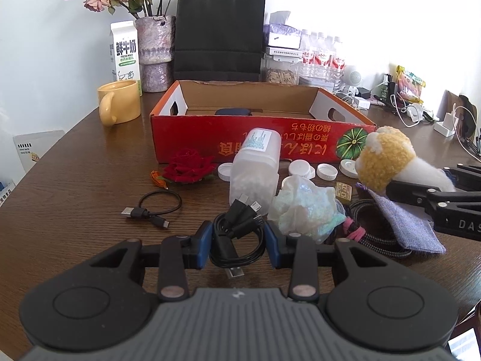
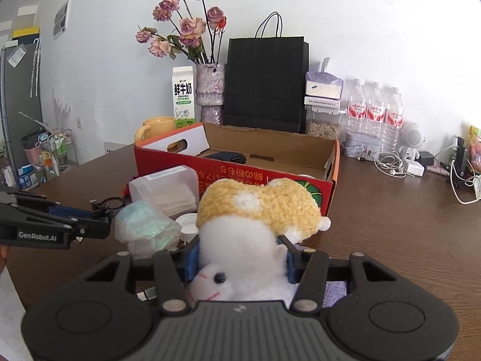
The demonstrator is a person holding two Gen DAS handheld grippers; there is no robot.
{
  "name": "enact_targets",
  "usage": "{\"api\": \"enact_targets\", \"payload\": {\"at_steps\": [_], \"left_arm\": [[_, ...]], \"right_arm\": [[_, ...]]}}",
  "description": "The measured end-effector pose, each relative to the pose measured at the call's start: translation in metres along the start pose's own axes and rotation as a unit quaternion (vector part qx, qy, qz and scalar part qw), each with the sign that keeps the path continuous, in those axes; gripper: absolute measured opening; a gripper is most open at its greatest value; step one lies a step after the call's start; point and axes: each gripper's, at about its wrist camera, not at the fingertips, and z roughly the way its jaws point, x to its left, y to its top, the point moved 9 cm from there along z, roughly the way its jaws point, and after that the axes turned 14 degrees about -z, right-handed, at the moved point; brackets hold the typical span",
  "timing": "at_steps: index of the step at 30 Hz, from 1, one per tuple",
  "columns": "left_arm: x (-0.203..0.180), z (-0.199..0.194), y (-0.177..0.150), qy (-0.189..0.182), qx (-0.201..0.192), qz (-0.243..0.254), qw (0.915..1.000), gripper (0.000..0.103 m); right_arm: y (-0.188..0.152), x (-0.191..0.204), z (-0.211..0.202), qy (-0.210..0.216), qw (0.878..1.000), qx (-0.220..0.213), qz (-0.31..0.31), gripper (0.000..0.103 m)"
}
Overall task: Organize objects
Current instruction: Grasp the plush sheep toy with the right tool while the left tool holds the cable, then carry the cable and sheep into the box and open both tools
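Both my grippers are clamped on clutter in front of the red box.

My left gripper (image 1: 239,245) pinches a coiled black cable (image 1: 237,240) between its blue pads, just above the dark wood table (image 1: 75,180); my right gripper (image 2: 240,260) squeezes a fluffy white-and-yellow plush toy (image 2: 255,210) at its white middle. Crowding between them lie a crumpled iridescent wrapper (image 1: 306,210), a frosted plastic jar (image 1: 255,165) on its side, white round caps (image 1: 326,171) and a lavender cloth pouch (image 1: 405,225). Left of the jar sit a short looped cable (image 1: 150,210) and a velvety red rose (image 1: 189,167), with open tabletop around them. Beyond stands the shallow red cardboard box (image 1: 261,138), low-walled, holding one dark item. Behind it: yellow mug (image 1: 120,105), milk carton (image 1: 124,51), black paper bag (image 1: 221,33).
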Motion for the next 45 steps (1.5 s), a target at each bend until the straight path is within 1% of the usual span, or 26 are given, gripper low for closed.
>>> {"api": "enact_targets", "payload": {"at_steps": [6,12,17,23,31,38,45], "left_arm": [[-0.002,-0.008,0.007,-0.005,-0.017,-0.005,0.9998,0.037],[-0.005,-0.012,0.019,-0.01,-0.033,-0.008,0.9994,0.037],[-0.008,-0.01,0.033,-0.011,-0.048,0.002,0.9988,0.037],[-0.014,-0.006,0.056,-0.018,-0.067,0.006,0.9976,0.037],[-0.023,0.009,0.089,-0.025,-0.088,0.006,0.9958,0.037],[-0.028,0.029,0.117,-0.03,-0.1,0.006,0.9945,0.037],[-0.032,0.056,0.143,-0.03,-0.109,0.005,0.9935,0.037]], "right_arm": [[0.005,0.005,-0.009,-0.017,1.0,-0.01,-0.008,0.05],[0.014,0.012,-0.009,-0.014,1.0,-0.018,-0.01,0.05],[0.028,0.015,-0.004,-0.014,0.999,-0.03,-0.025,0.05],[0.054,0.016,0.011,-0.009,0.998,-0.045,-0.043,0.05],[0.081,0.015,0.041,-0.006,0.997,-0.052,-0.063,0.05],[0.1,0.005,0.07,-0.007,0.996,-0.052,-0.068,0.05],[0.118,-0.014,0.1,-0.013,0.996,-0.053,-0.071,0.05]]}}
